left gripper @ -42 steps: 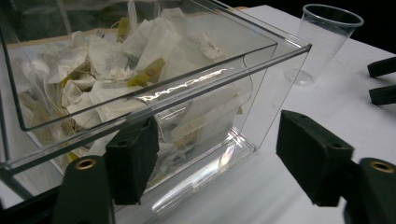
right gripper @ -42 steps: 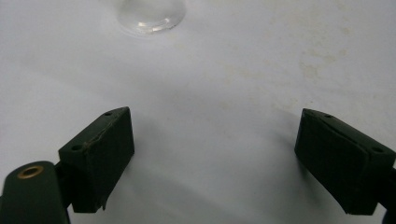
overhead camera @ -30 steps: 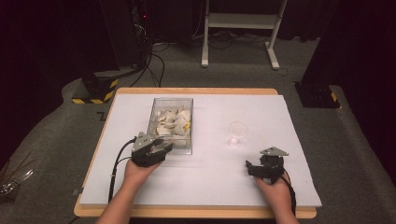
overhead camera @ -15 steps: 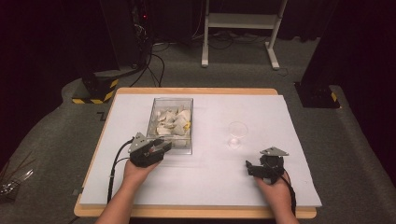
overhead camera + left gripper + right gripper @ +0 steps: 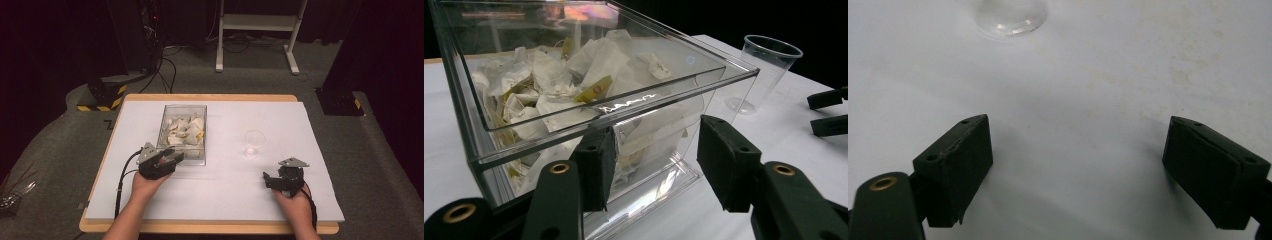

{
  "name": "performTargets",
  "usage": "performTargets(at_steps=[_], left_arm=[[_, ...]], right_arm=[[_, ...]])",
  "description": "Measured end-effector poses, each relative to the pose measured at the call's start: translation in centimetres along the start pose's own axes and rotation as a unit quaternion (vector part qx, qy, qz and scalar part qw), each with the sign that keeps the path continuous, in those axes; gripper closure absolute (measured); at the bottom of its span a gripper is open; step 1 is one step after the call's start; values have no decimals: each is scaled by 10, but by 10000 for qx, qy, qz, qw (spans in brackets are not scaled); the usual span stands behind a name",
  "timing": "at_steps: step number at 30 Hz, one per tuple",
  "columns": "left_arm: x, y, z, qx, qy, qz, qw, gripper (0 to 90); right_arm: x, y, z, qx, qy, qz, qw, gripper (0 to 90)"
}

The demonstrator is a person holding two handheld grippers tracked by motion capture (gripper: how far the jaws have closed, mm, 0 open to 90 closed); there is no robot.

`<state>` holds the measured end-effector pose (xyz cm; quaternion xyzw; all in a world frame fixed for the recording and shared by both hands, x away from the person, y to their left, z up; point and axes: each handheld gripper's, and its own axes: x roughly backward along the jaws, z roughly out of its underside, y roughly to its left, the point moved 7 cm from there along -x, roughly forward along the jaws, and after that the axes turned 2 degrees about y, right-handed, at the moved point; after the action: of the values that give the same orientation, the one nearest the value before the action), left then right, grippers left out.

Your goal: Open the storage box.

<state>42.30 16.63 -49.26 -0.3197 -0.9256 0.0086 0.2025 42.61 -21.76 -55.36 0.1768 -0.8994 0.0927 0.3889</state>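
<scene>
A clear plastic box (image 5: 182, 134) holding several white tea bags (image 5: 186, 131) stands left of centre on the white table sheet (image 5: 225, 195). My left gripper (image 5: 174, 158) is open at the box's near edge. In the left gripper view its jaws (image 5: 654, 155) straddle the box's near corner (image 5: 704, 105), with tea bags (image 5: 559, 90) visible through the wall. An empty clear cup (image 5: 254, 143) stands upright to the right of the box. My right gripper (image 5: 267, 178) rests open near the front right, nothing between its jaws (image 5: 1078, 160); the cup's base (image 5: 1010, 15) lies ahead of it.
The cup (image 5: 766, 70) and the other gripper's black jaws (image 5: 829, 112) show at the right of the left gripper view. Beyond the table are a dark floor with cables, a white stand (image 5: 255, 30) and black equipment with yellow-black striped feet (image 5: 102, 97).
</scene>
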Motion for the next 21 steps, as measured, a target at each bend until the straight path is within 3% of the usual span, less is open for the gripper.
performTargets(at_steps=[11,17,21], left_arm=[[-1,3,2,-170,-2,142,9998,527],[0,3,2,-40,42,213,9998,557],[3,2,4,-127,35,248,9996,581]], right_arm=[[0,0,0,-6,0,3,10000,123],[0,0,0,-4,-2,4,10000,124],[0,0,0,-3,-3,4,10000,124]])
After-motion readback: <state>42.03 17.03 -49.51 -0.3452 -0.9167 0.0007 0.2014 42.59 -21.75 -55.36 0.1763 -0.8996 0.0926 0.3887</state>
